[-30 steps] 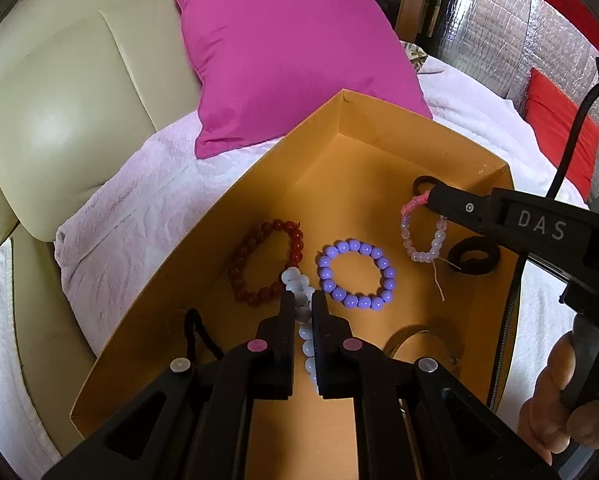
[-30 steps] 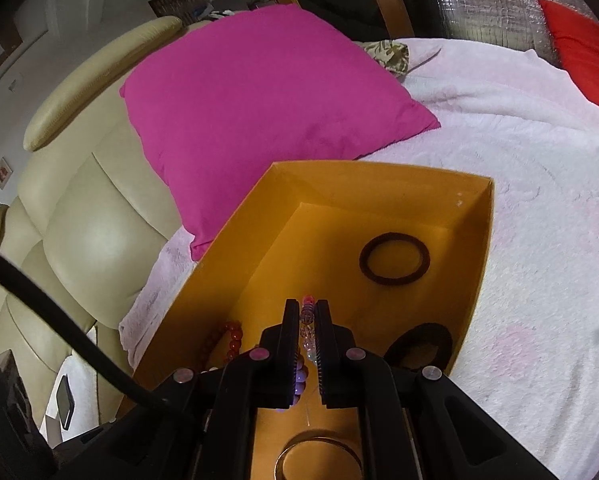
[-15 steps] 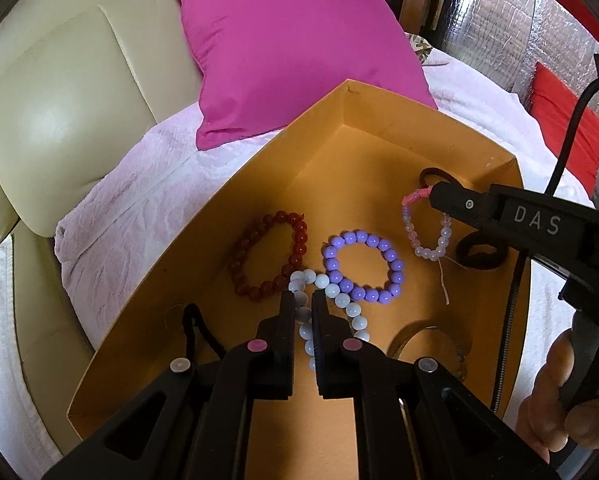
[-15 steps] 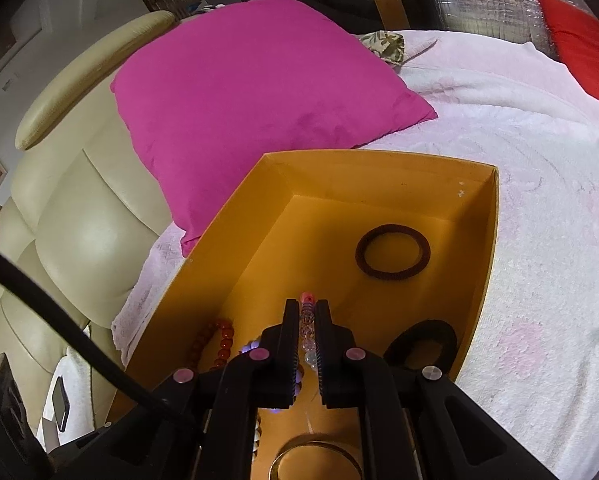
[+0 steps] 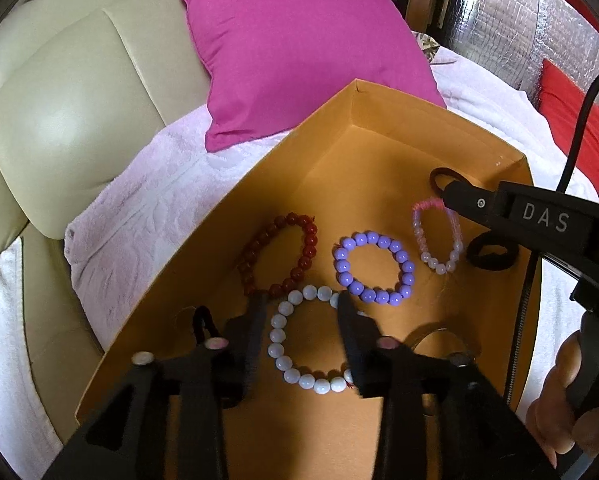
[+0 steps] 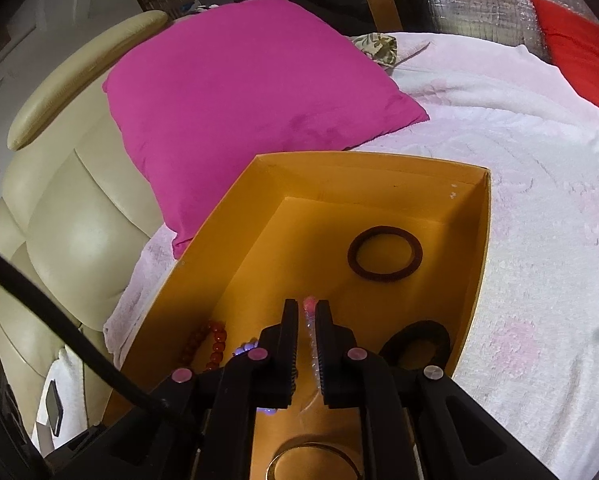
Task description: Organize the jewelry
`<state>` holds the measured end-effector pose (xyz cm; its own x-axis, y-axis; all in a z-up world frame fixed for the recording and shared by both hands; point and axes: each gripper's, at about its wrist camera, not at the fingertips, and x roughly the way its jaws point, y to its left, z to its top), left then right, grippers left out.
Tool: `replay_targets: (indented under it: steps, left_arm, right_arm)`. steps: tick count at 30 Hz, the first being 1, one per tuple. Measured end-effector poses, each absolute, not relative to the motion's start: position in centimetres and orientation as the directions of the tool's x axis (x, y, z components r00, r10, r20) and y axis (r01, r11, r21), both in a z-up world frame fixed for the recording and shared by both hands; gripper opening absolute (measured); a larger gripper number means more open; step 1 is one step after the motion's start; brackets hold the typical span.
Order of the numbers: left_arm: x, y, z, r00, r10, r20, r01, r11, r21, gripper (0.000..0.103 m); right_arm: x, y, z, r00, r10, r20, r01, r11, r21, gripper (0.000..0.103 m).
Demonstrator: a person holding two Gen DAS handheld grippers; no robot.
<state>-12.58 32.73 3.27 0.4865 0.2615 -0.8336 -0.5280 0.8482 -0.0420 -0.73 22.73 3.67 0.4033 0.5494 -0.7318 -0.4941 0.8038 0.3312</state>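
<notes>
Pink-blanketed bed (image 5: 147, 200), open orange cardboard box (image 5: 399, 148) | change: left gripper (image 5: 303, 300), clenched a second ago, jaws opening, white bead bracelet (image 5: 299, 340) released flat between them near box's near edge | right gripper (image 6: 308, 312) jaws opening, pale pink bead bracelet (image 5: 435, 236) between them | four bead bracelets.

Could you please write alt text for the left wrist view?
The left tongs are opening above a white bead bracelet lying in an orange box, beside red and purple bracelets. The right tongs hold a pink bracelet.
</notes>
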Motion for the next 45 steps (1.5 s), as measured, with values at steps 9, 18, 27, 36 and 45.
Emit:
replay_targets:
  steps: [9,18,27,36,45]
  left_arm:
    - [-12.6,32.5,4.0,0.504,0.291,-0.813,-0.53,0.847,-0.026,0.059]
    - [-13.7,31.4,6.3,0.551,0.377,-0.745,-0.54,0.841,0.027,0.068]
    - [-19.3,29.7,13.5,0.635,0.511,-0.579,-0.546,0.827,0.132,0.085]
    - [-26.0,26.4,21.0,0.705,0.573,-0.418,-0.53,0.817,0.227,0.091]
    - [-30.8,24.3,25.4,0.721,0.575,-0.386,-0.533,0.817,0.221,0.091]
  right_arm:
    - [-1.4,21.5,4.5,0.43,0.548,-0.718,-0.482,0.811,0.33,0.03]
    - [-4.6,17.0,7.2,0.479,0.53,-0.699,-0.481,0.825,0.296,0.032]
    - [-11.2,11.7,12.9,0.581,0.531,-0.617,-0.555,0.813,0.177,0.061]
    - [-19.0,9.4,17.7,0.617,0.601,-0.509,-0.624,0.767,0.149,0.064]
    - [-25.6,7.5,20.1,0.621,0.625,-0.472,-0.644,0.751,0.148,0.065]
